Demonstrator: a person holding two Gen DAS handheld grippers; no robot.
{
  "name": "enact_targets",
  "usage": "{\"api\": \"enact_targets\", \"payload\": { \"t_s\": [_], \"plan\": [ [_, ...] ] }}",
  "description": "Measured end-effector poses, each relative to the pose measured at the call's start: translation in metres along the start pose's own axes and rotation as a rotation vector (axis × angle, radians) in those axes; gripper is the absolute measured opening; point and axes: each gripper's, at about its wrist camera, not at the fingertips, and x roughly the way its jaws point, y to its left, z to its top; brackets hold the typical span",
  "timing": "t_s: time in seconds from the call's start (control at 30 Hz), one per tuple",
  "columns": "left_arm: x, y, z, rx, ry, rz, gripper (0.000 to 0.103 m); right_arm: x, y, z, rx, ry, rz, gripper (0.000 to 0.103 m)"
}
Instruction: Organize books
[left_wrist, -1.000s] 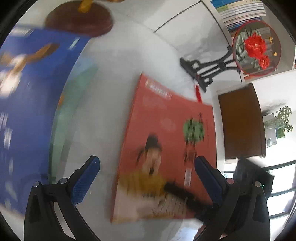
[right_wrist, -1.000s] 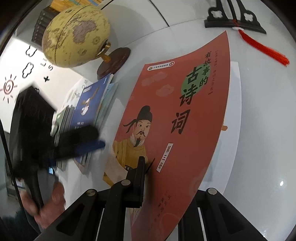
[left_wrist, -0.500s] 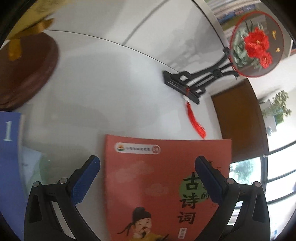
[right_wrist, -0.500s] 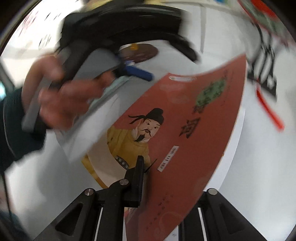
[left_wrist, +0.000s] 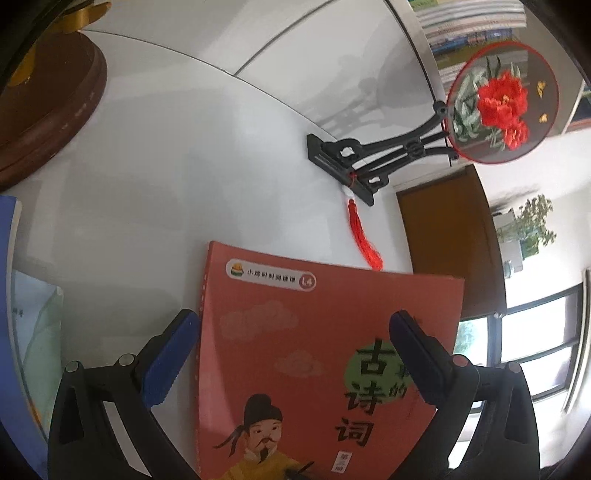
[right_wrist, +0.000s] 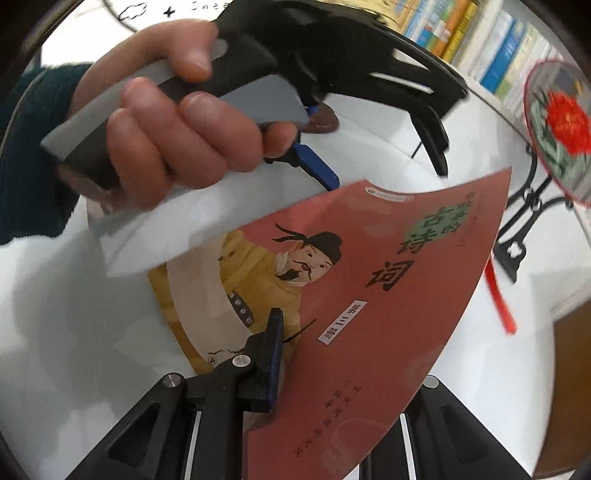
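White table (left_wrist: 192, 155) under everything. Red poetry book (right_wrist: 388, 314) lifted, tilted above table, clamped at lower edge by right gripper (right_wrist: 291, 373), jaws lately easing wider. Left gripper (left_wrist: 291, 354) spread wide, astride book's top, pads clear. Embroidered fan stand (left_wrist: 369, 155) behind.

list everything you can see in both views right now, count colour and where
poetry book: 1, red cover, lifted off the white table, clamped by right gripper
globe base: 1, brown wood, table's far left
fan on stand: 1, black with red flowers, red tassel, far right
blue book: 1, left edge
shelved books: several, mixed colours, behind
potted plant: 1, green, by window
left gripper: black, blue pads, open around the book
hand: 1, gripping the left gripper's handle
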Motion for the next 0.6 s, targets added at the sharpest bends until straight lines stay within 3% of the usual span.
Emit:
{"api": "enact_targets", "payload": {
  "t_s": [0.1,0.27,0.47,0.6],
  "plan": [
    [-0.004,0.003,-0.007,-0.011,0.007,-0.022,0.102,0.0,-0.012,0.006,0.062,0.012,0.043,0.018],
    [-0.021,0.023,-0.029,-0.114,0.04,-0.096,0.102,0.004,-0.064,-0.003,0.434,0.03,0.32,0.018],
    [-0.049,0.026,-0.074,-0.121,0.075,-0.033,0.102,0.014,-0.088,-0.012,0.643,0.064,0.447,0.018],
    [-0.059,0.028,-0.103,-0.151,0.098,-0.019,0.102,0.011,-0.109,-0.021,0.866,0.028,0.611,0.011]
  ]
}}
